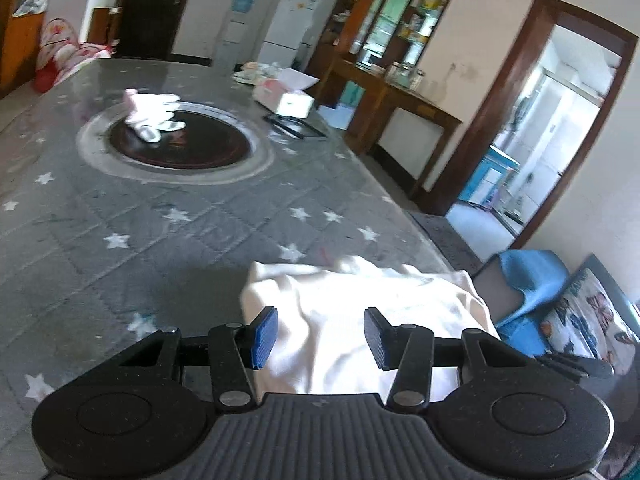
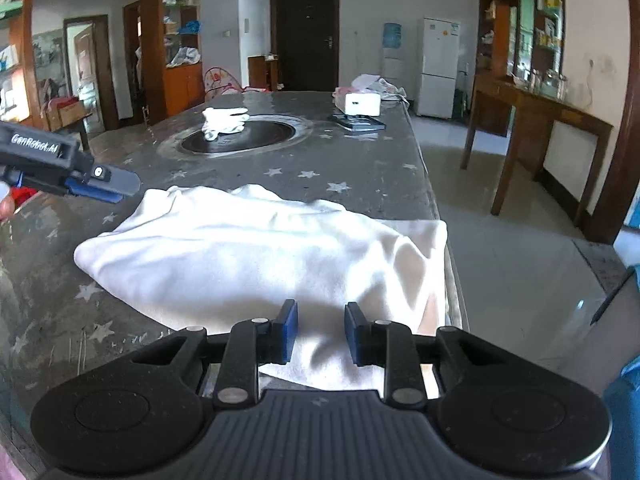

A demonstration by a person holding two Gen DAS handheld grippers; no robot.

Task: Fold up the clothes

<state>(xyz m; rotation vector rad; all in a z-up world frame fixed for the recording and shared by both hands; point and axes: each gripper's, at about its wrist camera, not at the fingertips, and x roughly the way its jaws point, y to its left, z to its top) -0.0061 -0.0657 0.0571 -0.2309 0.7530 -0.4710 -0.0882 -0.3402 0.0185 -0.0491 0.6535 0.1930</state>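
A white garment (image 2: pixel 248 256) lies rumpled near the front right corner of the grey star-patterned table (image 2: pixel 360 168), one edge hanging over the right side. It also shows in the left wrist view (image 1: pixel 360 320). My left gripper (image 1: pixel 320 336) is open and empty, hovering above the garment's near left part; it shows side-on at the left of the right wrist view (image 2: pixel 108 188). My right gripper (image 2: pixel 321 332) is open and empty, just over the garment's near edge.
A small white bundle of cloth (image 2: pixel 224 120) lies on the dark round inset (image 2: pixel 240 136) mid-table. A white box (image 2: pixel 362 104) and a flat dark item (image 2: pixel 360 123) sit at the far right. A blue chair (image 1: pixel 528 288) stands right of the table.
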